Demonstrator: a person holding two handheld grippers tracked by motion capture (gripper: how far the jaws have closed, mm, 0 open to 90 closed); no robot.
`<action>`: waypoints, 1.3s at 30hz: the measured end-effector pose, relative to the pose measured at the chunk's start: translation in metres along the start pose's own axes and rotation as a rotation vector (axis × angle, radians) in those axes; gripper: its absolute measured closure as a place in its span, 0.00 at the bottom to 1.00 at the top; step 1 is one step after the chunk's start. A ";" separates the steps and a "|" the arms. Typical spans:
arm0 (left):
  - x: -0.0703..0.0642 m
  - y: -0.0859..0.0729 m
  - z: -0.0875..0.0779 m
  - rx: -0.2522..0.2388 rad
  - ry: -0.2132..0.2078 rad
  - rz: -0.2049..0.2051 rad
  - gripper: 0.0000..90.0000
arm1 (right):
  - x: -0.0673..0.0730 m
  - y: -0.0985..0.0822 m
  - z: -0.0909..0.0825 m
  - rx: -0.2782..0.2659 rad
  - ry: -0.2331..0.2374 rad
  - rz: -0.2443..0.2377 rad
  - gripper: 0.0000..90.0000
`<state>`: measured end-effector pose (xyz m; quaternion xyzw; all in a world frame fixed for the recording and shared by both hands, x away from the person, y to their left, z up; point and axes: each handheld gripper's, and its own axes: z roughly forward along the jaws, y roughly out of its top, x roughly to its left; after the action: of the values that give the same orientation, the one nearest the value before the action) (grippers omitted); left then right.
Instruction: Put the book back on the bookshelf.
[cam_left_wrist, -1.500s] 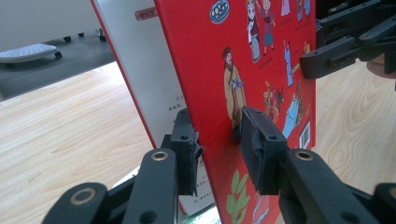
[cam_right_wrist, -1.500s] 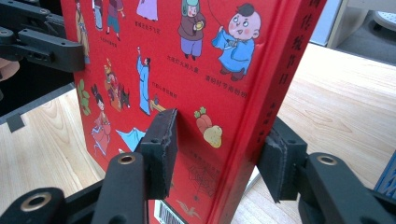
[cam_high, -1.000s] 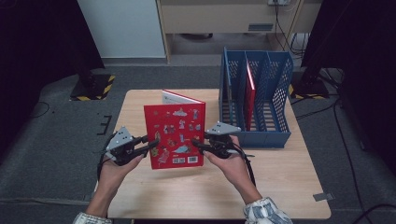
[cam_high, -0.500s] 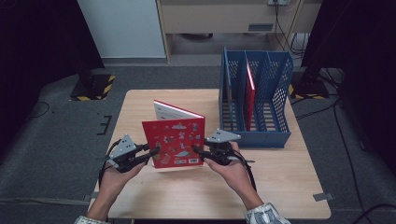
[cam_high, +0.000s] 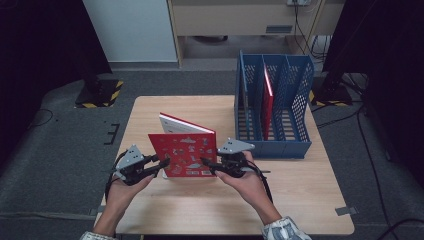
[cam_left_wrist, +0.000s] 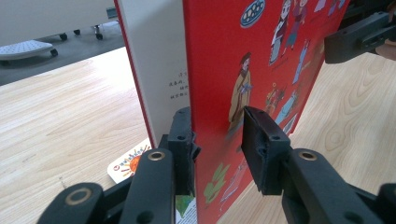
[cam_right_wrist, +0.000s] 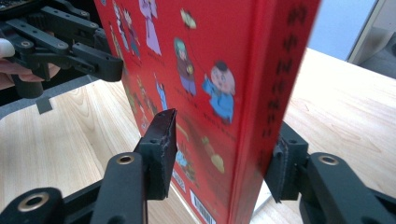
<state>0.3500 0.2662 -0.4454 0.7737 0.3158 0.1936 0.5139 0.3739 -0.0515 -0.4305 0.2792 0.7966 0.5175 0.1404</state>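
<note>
My left jaws are closed as far as they go on the front cover of the red picture book (cam_left_wrist: 243, 70), one pad behind the cover against the white inner page, the other on the illustrated front down near the bottom edge, though from the left gripper view that outer pad looks a hair off the cover, so can't swear it's pressing. My right jaws have just been opening a bit, and they straddle the spine side of the book: one pad sits off the front cover with a visible gap, the other is at the back by the spine.

From the high view, the book (cam_high: 184, 152) stands upright and slightly fanned open on the wooden table (cam_high: 300, 200), near the front edge, between my left gripper (cam_high: 162, 162) and right gripper (cam_high: 206, 162). The blue file rack (cam_high: 272, 145) sits to the right, just behind my right hand (cam_high: 245, 180), with another red book (cam_high: 267, 102) standing in its middle slot.
</note>
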 end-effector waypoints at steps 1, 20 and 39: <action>0.000 0.000 0.000 -0.001 0.001 0.000 0.72 | 0.000 0.001 0.000 -0.001 0.000 0.001 0.56; 0.003 -0.001 0.005 -0.014 0.028 -0.015 0.69 | 0.002 0.022 0.006 -0.034 0.056 -0.019 0.52; 0.005 -0.002 0.010 -0.033 0.076 -0.037 0.64 | 0.001 0.023 0.006 -0.042 0.055 -0.015 0.60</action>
<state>0.3592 0.2632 -0.4517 0.7511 0.3462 0.2185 0.5179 0.3830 -0.0397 -0.4122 0.2560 0.7910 0.5406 0.1283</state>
